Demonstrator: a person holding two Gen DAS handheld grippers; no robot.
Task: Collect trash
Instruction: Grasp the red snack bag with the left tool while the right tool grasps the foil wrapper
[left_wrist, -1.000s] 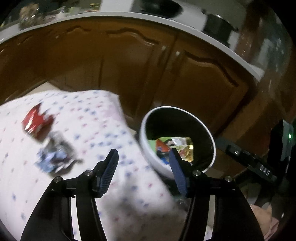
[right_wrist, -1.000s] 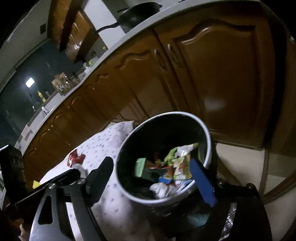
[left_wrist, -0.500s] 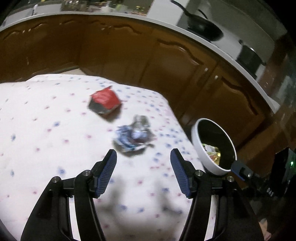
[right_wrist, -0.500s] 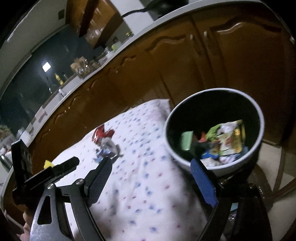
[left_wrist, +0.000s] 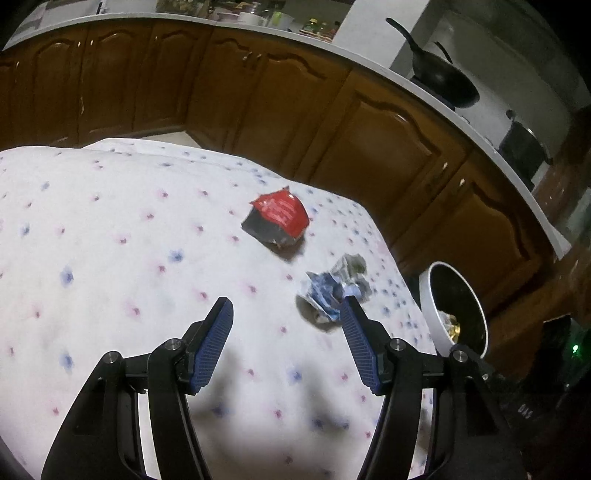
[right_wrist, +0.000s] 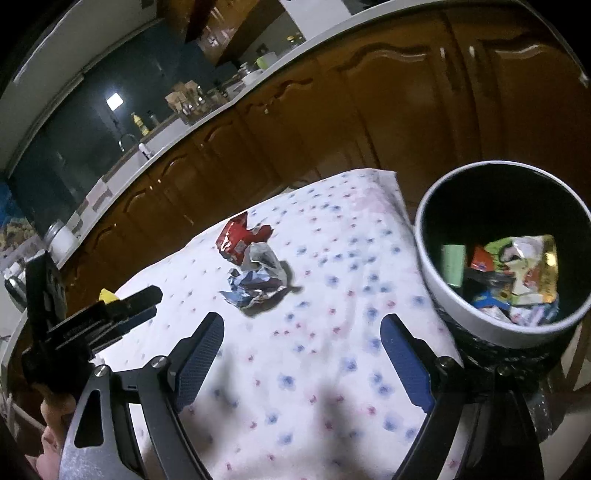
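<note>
Kitchen worktop, dotted cloth: your view swings off bin onto red wrapper and crumpled wrapper. Left tool and right tool both apart, empty. 2 pieces left; bin already part-filled.

We see a red wrapper lying crumpled on the dotted tabletop cloth, a crushed blue and silver wrapper just beside it, and a white-rimmed bin off the cloth's edge with bright wrappers piled inside
</note>
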